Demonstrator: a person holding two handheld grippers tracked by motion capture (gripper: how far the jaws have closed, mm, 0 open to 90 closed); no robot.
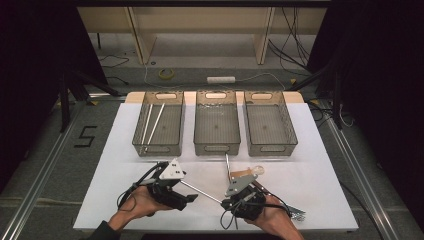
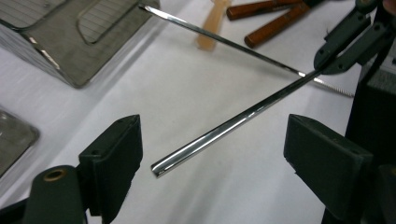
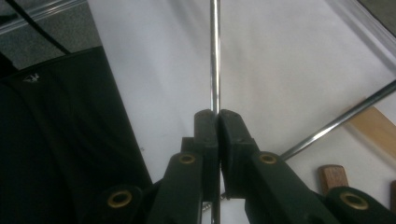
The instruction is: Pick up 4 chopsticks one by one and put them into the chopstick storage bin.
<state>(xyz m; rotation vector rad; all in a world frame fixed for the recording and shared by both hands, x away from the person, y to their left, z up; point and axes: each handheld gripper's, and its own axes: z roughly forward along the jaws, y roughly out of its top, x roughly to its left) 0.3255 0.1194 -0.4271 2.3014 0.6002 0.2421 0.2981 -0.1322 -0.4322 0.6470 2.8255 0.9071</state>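
The metal straw (image 2: 229, 128) is hanging off the surface (image 1: 310, 185), pinched near one end by your right tongs (image 3: 217, 114), whose jaws are pressing together on it. Its free end is pointing toward your left tongs (image 2: 212, 154) and is lying between their jaws, which are standing spread, with no pad touching it.

In the high view the straw (image 1: 200, 191) is spanning the gap between your two hands at the near edge of the surface. A second metal straw (image 2: 219, 39) is lying flat beyond it, with a wooden spatula (image 2: 212, 23) and brown-handled pieces (image 2: 266, 23) near your right hand.

Three mesh baskets are sitting in a row at the far side. The left basket (image 1: 145, 120) is already holding two thin white sticks (image 1: 152, 122); the middle basket (image 1: 200, 125) and the right basket (image 1: 287, 125) are looking bare.

Judgement: you are sorting items into baskets, and this step is looking like a hand-over from right to left. The next move is calling for the left tongs to close on the free end before the right ones let go.
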